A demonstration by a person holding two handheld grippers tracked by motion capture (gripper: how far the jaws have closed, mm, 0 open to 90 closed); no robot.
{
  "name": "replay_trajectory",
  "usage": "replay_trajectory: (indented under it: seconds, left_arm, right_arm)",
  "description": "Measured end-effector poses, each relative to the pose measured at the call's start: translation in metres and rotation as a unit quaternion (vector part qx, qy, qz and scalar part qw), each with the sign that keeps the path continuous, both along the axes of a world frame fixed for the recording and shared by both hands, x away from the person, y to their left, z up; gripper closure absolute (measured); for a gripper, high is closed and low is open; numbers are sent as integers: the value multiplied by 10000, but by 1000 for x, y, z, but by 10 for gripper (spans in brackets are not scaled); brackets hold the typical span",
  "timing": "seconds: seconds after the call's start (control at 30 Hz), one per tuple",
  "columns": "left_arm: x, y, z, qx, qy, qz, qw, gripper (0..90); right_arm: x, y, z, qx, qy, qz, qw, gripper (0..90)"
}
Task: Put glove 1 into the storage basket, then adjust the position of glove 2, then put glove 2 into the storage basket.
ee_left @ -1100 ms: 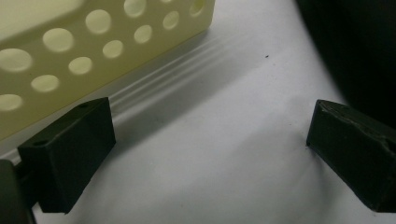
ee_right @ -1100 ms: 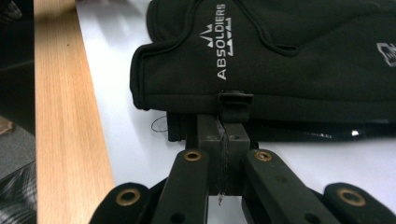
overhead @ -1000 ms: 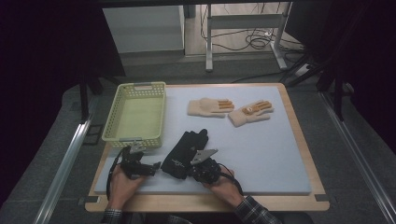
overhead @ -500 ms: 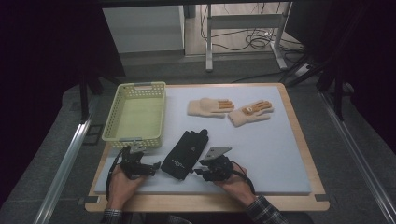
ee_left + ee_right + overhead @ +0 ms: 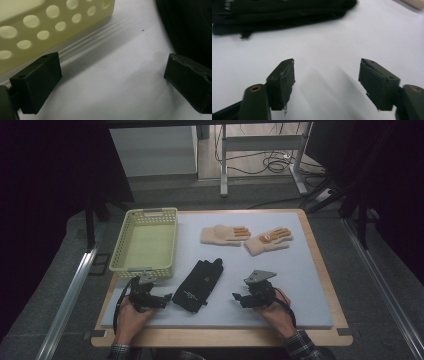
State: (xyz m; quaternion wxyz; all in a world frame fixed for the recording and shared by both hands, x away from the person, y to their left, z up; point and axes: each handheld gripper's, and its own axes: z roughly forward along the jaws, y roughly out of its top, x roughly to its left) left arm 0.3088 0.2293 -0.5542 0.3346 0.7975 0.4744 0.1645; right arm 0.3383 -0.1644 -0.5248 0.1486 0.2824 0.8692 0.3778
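Dark floor and cables lie behind the wooden table [image 5: 320, 270], which has a pale mat on top. From the high view, a pair of black gloves [image 5: 200, 284] lies stacked on the mat, with its long way running from near the person up and a bit to the right. The left gripper [image 5: 162, 300] sits just beside the gloves' near end and is the closer one. The right gripper [image 5: 239, 298] is off to the gloves' right, a little way apart, pointing back at them. A yellow basket [image 5: 146, 240] and two tan gloves [image 5: 247, 239] lie farther back. In the left gripper view, the jaws stand wide apart with nothing between them, basket on one side and black gloves [image 5: 192, 27] on the other. In the right gripper view, the jaws have just been opening and now stand apart over bare mat, holding nothing, with the black gloves [image 5: 277, 13] ahead.
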Motion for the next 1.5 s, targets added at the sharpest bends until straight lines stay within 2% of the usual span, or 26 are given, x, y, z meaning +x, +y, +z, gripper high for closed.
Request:
replay_trajectory:
  seconds: [0.3, 0.4, 0.47, 0.53, 0.63, 0.73, 0.87, 0.93, 1.1, 1.2, 1.5]
  left_arm:
    - [-1, -1, 1, 4, 35, 37, 10000, 12]
    - [-1, 0, 2, -89, 98, 52, 9999, 7]
    - [-2, 2, 3, -158, 137, 54, 9998, 7]
    - [-3, 3, 3, -177, 173, 41, 9997, 7]
    - [-5, 4, 4, -185, 198, 24, 9996, 7]
    - [-8, 5, 5, -187, 256, 30, 9995, 8]
    - [-10, 6, 8, -167, 304, 28, 9994, 7]
    - [-11, 5, 15, -143, 305, 12, 9994, 6]
    - [-13, -7, 31, -213, 263, -136, 9993, 3]
    - [-14, -15, 36, -249, 246, -190, 9992, 0]
    - [-9, -56, 51, -164, 213, -591, 9979, 0]
  right_arm:
    - [9, -43, -3, -74, -150, -623, 9979, 221]
    - [11, -55, -5, -91, -238, -834, 9962, 209]
    - [13, -61, -6, -90, -218, -968, 9950, 200]
    - [13, -64, -6, 18, -177, -999, 9948, 191]
    - [16, -61, -8, -161, -43, -1019, 9947, 149]
    - [19, -63, -8, -99, 110, -1083, 9940, 133]
    - [19, -62, -8, -138, 75, -1098, 9938, 129]
    - [19, -62, -9, -131, 74, -1098, 9938, 129]
    - [19, -62, -9, -130, 65, -1097, 9939, 129]
    - [19, -62, -9, -126, 62, -1098, 9939, 129]
    - [18, -62, -9, -125, 52, -1097, 9939, 130]
